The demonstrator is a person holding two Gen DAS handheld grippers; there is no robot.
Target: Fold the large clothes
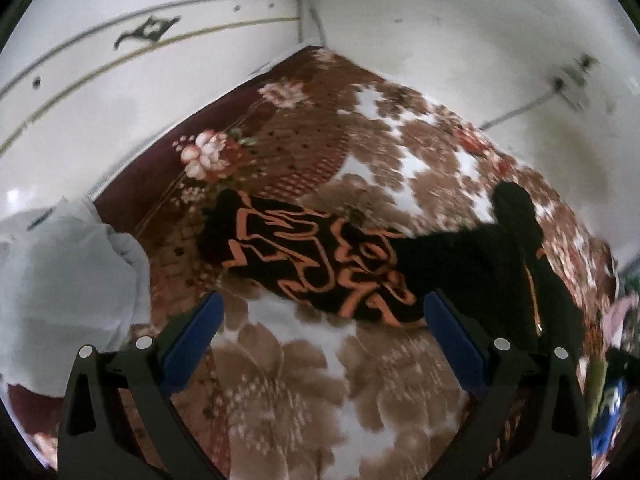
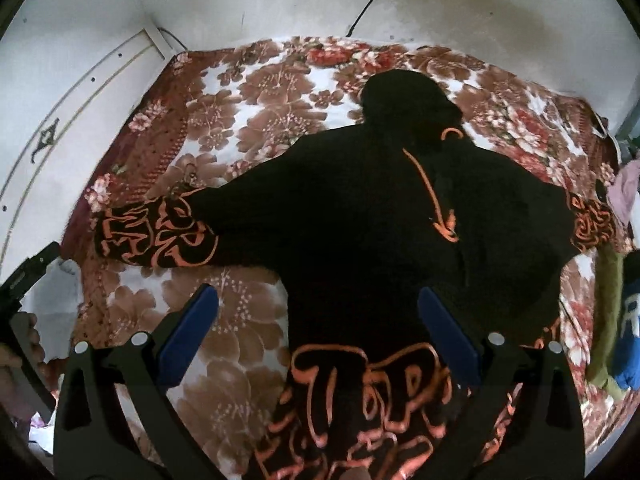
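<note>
Your left gripper [image 1: 322, 312] hung with jaws spread wide, empty, above the floral blanket [image 1: 304, 364], just short of the patterned sleeve [image 1: 312, 256]. Your right gripper [image 2: 318, 306] was likewise released, over the black hoodie [image 2: 360, 208], which lay spread flat on the blanket, both sleeves outstretched, hood toward the wall [image 2: 460, 4].

Hoodie [image 2: 360, 208] flat on blanket [image 2: 248, 128], sleeves out both sides (hood toward far wall [image 2: 460, 0]); clothes pile [image 2: 624, 320] right
</note>
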